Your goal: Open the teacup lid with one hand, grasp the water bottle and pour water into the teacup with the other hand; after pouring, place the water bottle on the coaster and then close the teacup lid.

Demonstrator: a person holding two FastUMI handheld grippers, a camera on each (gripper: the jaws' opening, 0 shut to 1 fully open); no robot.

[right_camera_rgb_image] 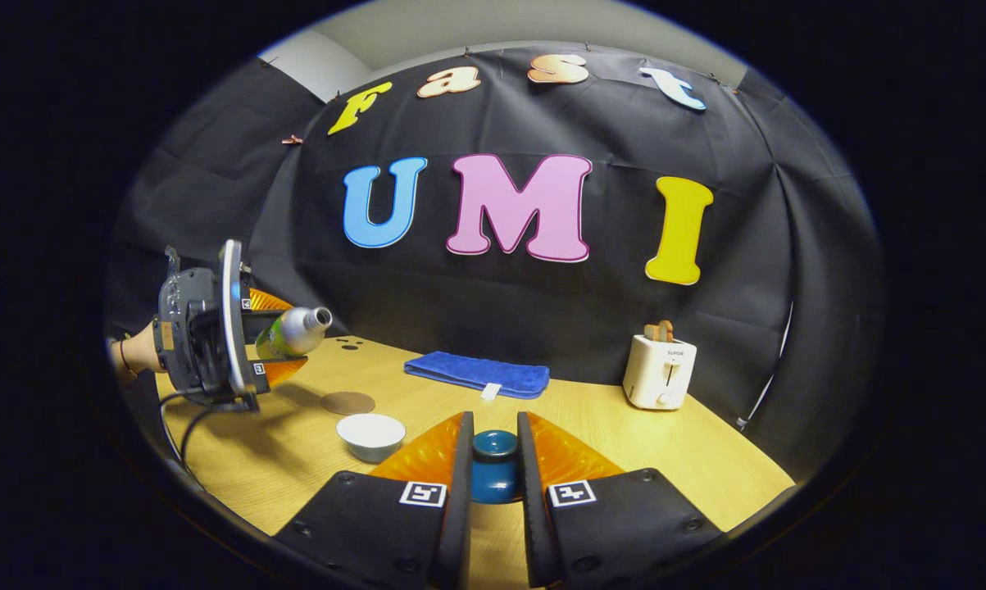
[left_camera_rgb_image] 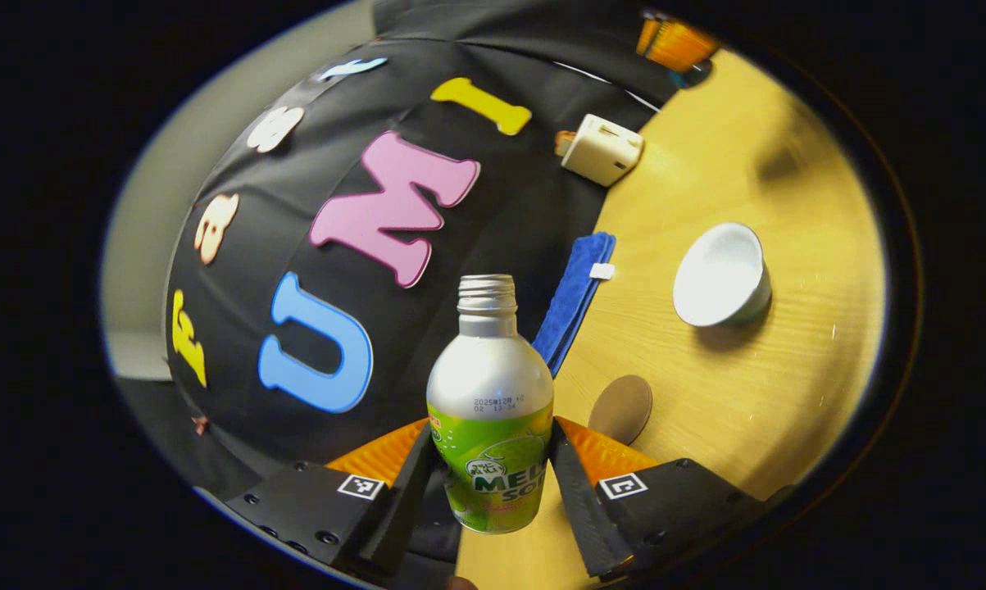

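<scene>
We see left gripper (left_camera_rgb_image: 493,483) fingers pinching silver green-labelled uncapped bottle (left_camera_rgb_image: 490,410), tilted above wooden desk (left_camera_rgb_image: 747,393); right gripper (right_camera_rgb_image: 493,467) fingers pinching blue teacup lid (right_camera_rgb_image: 494,467); white open teacup (right_camera_rgb_image: 370,434) nearby.

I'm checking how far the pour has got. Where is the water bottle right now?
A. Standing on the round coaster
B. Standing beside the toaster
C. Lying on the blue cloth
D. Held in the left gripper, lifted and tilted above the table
D: the water bottle sits between the jaws of the left gripper, raised off the table with its open mouth tipped sideways; the coaster is bare.
</scene>
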